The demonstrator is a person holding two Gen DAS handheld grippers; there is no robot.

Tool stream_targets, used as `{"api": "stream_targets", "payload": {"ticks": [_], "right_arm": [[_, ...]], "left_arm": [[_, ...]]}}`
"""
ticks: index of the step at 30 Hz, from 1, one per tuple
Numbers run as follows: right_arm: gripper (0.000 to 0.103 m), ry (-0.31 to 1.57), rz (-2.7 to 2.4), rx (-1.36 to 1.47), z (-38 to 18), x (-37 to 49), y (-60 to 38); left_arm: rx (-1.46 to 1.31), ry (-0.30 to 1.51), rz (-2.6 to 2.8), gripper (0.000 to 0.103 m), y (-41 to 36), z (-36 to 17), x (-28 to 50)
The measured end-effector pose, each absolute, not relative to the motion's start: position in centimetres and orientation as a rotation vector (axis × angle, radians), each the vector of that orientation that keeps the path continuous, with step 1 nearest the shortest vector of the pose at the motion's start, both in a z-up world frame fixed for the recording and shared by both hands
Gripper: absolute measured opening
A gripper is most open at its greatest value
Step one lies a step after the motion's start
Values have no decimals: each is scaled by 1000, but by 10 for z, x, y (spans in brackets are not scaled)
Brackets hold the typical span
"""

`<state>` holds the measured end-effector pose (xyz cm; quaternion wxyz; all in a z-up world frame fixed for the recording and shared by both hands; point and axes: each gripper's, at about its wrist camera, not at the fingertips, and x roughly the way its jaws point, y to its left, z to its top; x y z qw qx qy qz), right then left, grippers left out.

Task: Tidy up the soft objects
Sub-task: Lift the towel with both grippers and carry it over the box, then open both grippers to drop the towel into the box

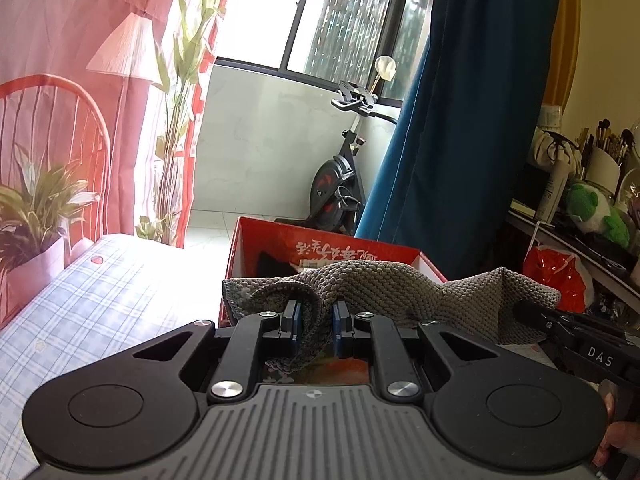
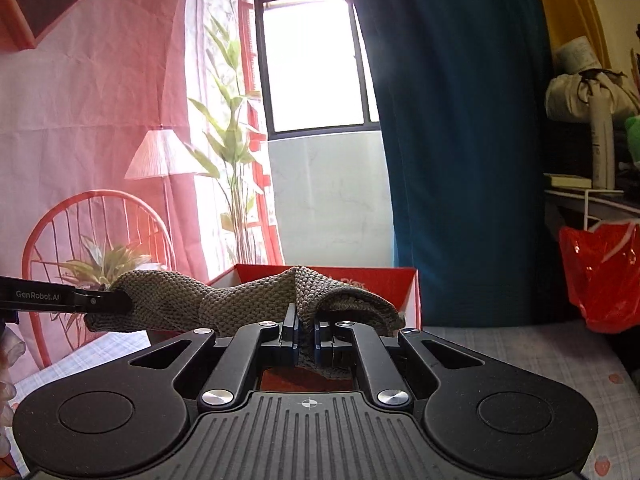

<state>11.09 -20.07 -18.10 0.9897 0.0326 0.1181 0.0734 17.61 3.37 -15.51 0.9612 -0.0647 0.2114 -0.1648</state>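
Currently both tongs are pinching one grey knit cloth (image 1: 384, 284): left tongs (image 1: 314, 320) at one end, right tongs (image 2: 306, 334) at the other, holding it above the bed (image 1: 100, 300) before the red box (image 1: 328, 248). Keeping both ends level and taut is advisable while carrying it. Hanging fabric is being hidden by the tong bodies; box contents are hard to make out.

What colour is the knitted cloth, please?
The cloth is grey-brown, clearest in the right wrist view.
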Motion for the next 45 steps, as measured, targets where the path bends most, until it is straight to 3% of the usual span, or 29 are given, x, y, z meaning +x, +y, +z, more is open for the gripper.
{"api": "stream_targets", "payload": {"ticks": [11, 18, 25, 31, 33, 37, 40, 45], "right_arm": [[6, 260, 135, 43, -175, 193, -190], [6, 360, 84, 51, -192, 250, -187], [6, 518, 72, 108, -220, 282, -192], [7, 546, 75, 119, -229, 283, -188], [12, 539, 74, 104, -227, 281, -188], [44, 487, 78, 61, -218, 266, -188], [60, 478, 78, 38, -216, 254, -188], [92, 480, 74, 23, -216, 236, -188]], "left_arm": [[-131, 453, -314, 16, 12, -152, 253], [-143, 591, -287, 16, -1, -178, 301], [-43, 652, -282, 17, -13, -195, 309], [-28, 658, -281, 20, -11, -197, 313], [-3, 643, -281, 29, -12, -194, 310], [35, 605, -301, 74, -12, -190, 298], [65, 579, -294, 92, -12, -189, 287], [134, 551, -267, 103, -12, -185, 270]]}}
